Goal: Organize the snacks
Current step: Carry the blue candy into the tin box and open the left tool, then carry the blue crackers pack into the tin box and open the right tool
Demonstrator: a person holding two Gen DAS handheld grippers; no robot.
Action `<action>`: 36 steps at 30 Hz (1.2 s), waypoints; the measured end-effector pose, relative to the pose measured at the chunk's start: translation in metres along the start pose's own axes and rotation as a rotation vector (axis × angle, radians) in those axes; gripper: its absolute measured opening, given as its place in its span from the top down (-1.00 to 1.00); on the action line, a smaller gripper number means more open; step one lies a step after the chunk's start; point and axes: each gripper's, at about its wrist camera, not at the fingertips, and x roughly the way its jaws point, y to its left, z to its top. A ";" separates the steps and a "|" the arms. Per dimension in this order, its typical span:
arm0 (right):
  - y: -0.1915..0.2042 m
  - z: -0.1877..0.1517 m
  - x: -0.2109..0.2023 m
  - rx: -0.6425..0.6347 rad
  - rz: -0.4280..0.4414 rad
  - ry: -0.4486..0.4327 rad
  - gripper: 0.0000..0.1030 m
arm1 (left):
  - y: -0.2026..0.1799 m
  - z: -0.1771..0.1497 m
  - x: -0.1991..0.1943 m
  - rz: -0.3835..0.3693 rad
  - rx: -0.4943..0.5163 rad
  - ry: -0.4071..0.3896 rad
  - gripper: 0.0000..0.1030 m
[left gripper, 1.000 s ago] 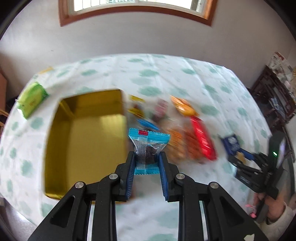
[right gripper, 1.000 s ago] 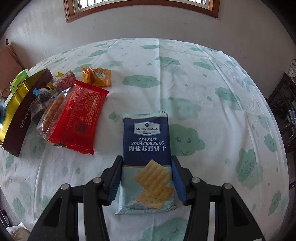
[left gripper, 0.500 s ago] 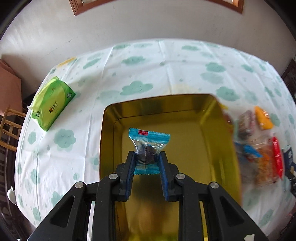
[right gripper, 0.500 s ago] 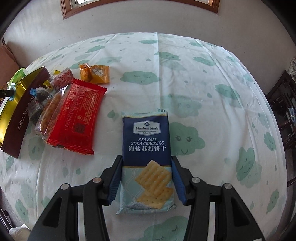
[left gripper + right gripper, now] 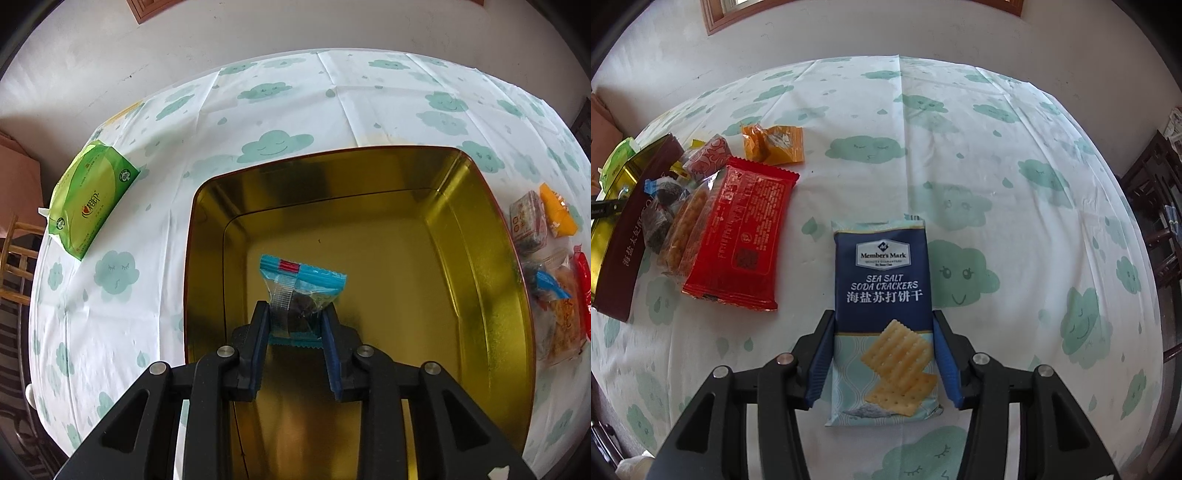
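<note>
Since the earlier frame the left tool has carried the small blue-ended snack packet from above the row of snacks to a place over the gold tin, and it now points down into the tin's open interior. Its jaws have just been opening slightly; the packet is between them, its top end tilted, and the blue pads appear to touch its sides. The tin's floor holds nothing else in view.

The right tool has kept its place. Its jaws stand at either side of the navy cracker packet, which lies flat on the tabletop; the pads sit close against the packet's long edges, though I cannot tell whether they press on it.

Between tin and crackers, in the right wrist view: a red packet, a clear packet of orange biscuits partly under it, a dark wrapped sweet beside the tin's maroon wall, a pink patterned packet and an orange packet.

A green tissue pack lies near the tabletop's edge, apart from the tin, in the left wrist view
</note>
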 end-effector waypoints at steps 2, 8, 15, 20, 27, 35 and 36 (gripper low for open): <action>0.000 0.000 0.000 0.010 -0.001 -0.004 0.01 | -0.002 -0.001 0.000 0.012 0.012 -0.003 0.39; -0.006 -0.002 -0.004 0.073 0.023 -0.019 0.02 | -0.012 -0.004 -0.016 0.045 0.051 -0.067 -0.21; -0.001 0.008 -0.032 0.106 0.047 -0.091 0.02 | -0.016 -0.012 -0.053 0.007 0.038 -0.165 -0.59; 0.038 0.025 -0.057 0.046 0.110 -0.145 0.02 | -0.002 -0.021 -0.086 0.002 -0.026 -0.228 -0.68; 0.120 0.049 -0.070 -0.054 0.250 -0.160 0.02 | 0.052 -0.045 -0.117 0.073 -0.200 -0.258 -0.70; 0.237 0.062 -0.062 -0.169 0.403 -0.108 0.02 | 0.101 -0.086 -0.124 0.125 -0.344 -0.219 -0.71; 0.253 0.063 -0.060 -0.187 0.414 -0.098 0.02 | 0.105 -0.090 -0.122 0.120 -0.352 -0.206 -0.71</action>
